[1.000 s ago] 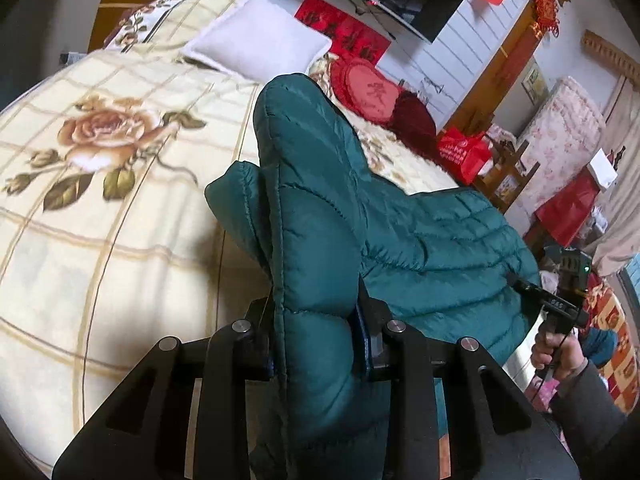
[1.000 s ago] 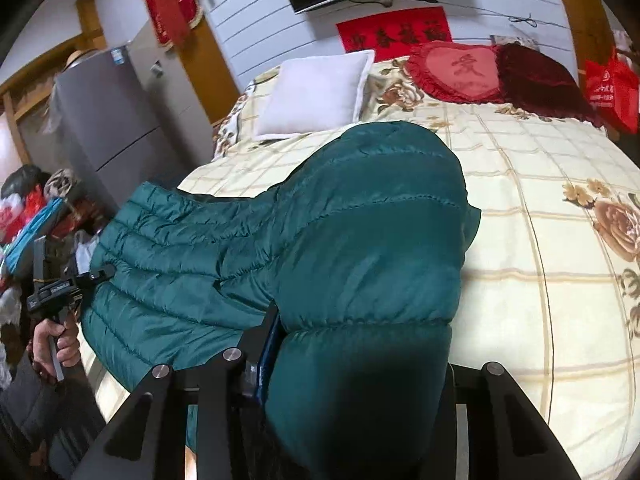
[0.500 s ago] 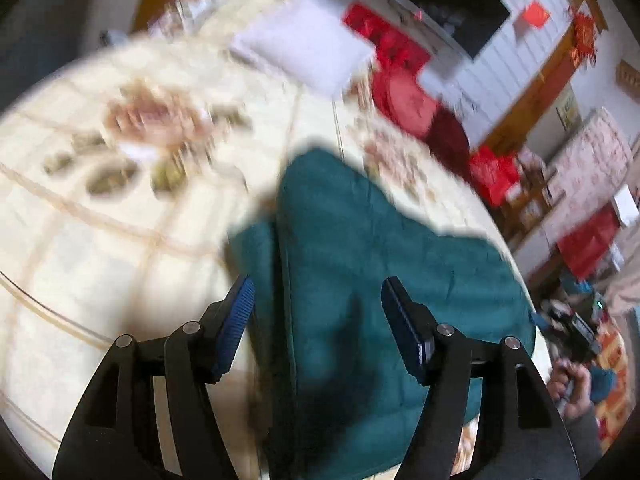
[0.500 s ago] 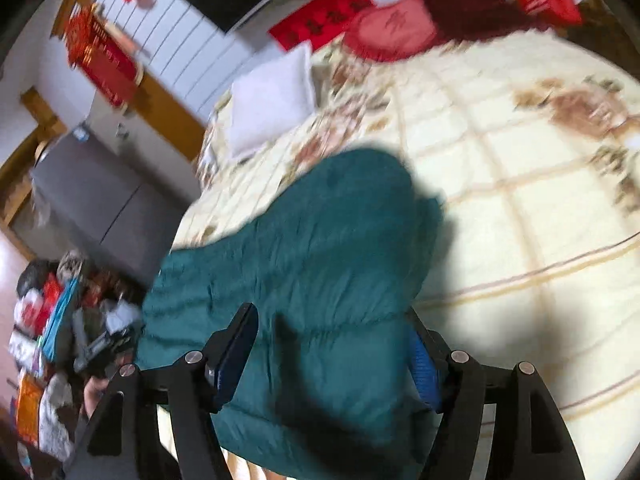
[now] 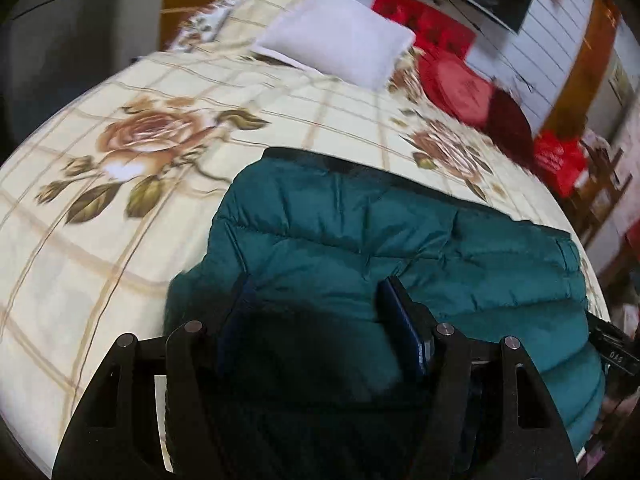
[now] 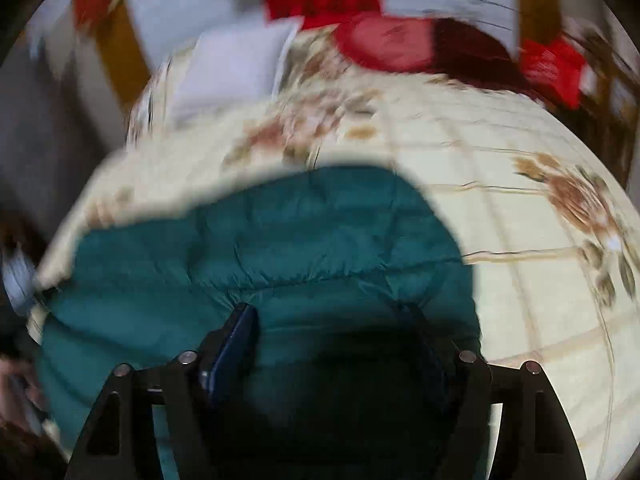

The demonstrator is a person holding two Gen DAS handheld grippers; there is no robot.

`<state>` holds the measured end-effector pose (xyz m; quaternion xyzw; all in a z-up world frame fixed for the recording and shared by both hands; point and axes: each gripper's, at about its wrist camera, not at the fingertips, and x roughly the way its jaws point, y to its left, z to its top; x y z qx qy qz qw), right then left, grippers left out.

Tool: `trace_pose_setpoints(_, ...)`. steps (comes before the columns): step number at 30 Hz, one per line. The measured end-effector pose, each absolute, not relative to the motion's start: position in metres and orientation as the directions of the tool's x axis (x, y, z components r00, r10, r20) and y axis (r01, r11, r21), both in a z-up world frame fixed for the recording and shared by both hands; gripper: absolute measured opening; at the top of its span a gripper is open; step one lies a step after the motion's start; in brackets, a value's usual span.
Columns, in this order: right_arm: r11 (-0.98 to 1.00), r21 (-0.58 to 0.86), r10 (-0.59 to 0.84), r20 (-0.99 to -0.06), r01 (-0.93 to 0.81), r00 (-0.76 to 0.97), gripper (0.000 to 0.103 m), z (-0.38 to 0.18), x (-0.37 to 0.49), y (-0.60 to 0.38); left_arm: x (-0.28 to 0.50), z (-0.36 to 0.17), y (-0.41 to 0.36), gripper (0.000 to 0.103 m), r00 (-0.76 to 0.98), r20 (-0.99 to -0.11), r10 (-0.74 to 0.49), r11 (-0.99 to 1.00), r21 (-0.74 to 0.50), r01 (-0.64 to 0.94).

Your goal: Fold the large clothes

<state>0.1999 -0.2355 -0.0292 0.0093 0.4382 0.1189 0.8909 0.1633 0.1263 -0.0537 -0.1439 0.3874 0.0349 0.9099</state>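
A teal quilted puffer jacket (image 5: pixel 360 240) lies folded over on the cream floral bedspread (image 5: pixel 100 200), near the bed's front edge. My left gripper (image 5: pixel 316 304) is open, its jaws spread wide just over the jacket's near part, holding nothing. In the right wrist view the same jacket (image 6: pixel 300 240) fills the lower middle. My right gripper (image 6: pixel 328 320) is open too, jaws wide apart over the jacket. The right view is blurred by motion.
A white pillow (image 5: pixel 340 36) and red round cushions (image 5: pixel 460 84) lie at the head of the bed. Red bags (image 5: pixel 560 160) and furniture stand to the right of the bed. A dark cabinet (image 5: pixel 60 40) stands at the left.
Both grippers were shut on the raised jacket one second ago. They opened and let it go, and the jacket now lies folded flat on the bed.
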Motion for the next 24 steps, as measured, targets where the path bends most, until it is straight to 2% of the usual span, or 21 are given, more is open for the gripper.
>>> trace_pose_setpoints(2,0.967,0.129,0.235,-0.786,-0.219,0.572,0.081,-0.034,0.206,-0.235,0.159,-0.054,0.126,0.066,0.693,-0.720,-0.029,0.961,-0.212,-0.179)
trace_pose_setpoints(5,0.955,0.153,0.268,-0.812,-0.254,0.519,0.081,-0.021,0.210,-0.243,0.153,-0.037,0.136,0.066,0.680,-0.726,-0.100,0.958,-0.255,-0.131)
trace_pose_setpoints(8,0.946,0.213,0.321,-0.719,-0.244,0.616,0.082,0.019,0.193,-0.287,0.137,-0.013,0.164,0.067,0.706,-0.668,-0.236,0.936,-0.351,-0.019)
trace_pose_setpoints(10,0.942,0.252,0.336,-0.674,-0.223,0.658,0.103,0.029,0.181,-0.320,0.129,-0.008,0.176,0.079,0.700,-0.649,-0.297,0.919,-0.394,0.025)
trace_pose_setpoints(11,0.932,0.275,0.363,-0.668,-0.238,0.649,0.103,0.027,0.178,-0.329,0.128,-0.009,0.181,0.085,0.694,-0.638,-0.334,0.905,-0.423,0.045)
trace_pose_setpoints(14,0.915,0.309,0.404,-0.696,-0.260,0.594,0.103,0.003,0.178,-0.340,0.131,-0.030,0.189,0.085,0.625,-0.631,-0.459,0.846,-0.525,0.091)
trace_pose_setpoints(16,0.910,0.328,0.416,-0.726,-0.256,0.548,0.103,-0.019,0.183,-0.340,0.131,-0.045,0.188,0.085,0.606,-0.654,-0.453,0.853,-0.515,0.083)
trace_pose_setpoints(17,0.929,0.293,0.371,-0.752,-0.227,0.545,0.103,-0.031,0.186,-0.341,0.131,-0.050,0.186,0.086,0.599,-0.665,-0.446,0.860,-0.503,0.082)
trace_pose_setpoints(19,0.909,0.363,0.413,-0.731,-0.203,0.543,0.103,-0.048,0.190,-0.351,0.130,-0.062,0.184,0.088,0.590,-0.668,-0.453,0.861,-0.499,0.096)
trace_pose_setpoints(21,0.869,0.463,0.481,-0.708,-0.175,0.516,0.103,-0.060,0.197,-0.357,0.131,-0.067,0.184,0.099,0.592,-0.680,-0.431,0.878,-0.468,0.102)
trace_pose_setpoints(24,0.814,0.545,0.565,-0.659,-0.204,0.497,0.103,-0.067,0.204,-0.360,0.139,-0.077,0.191,0.103,0.561,-0.684,-0.466,0.859,-0.502,0.102)
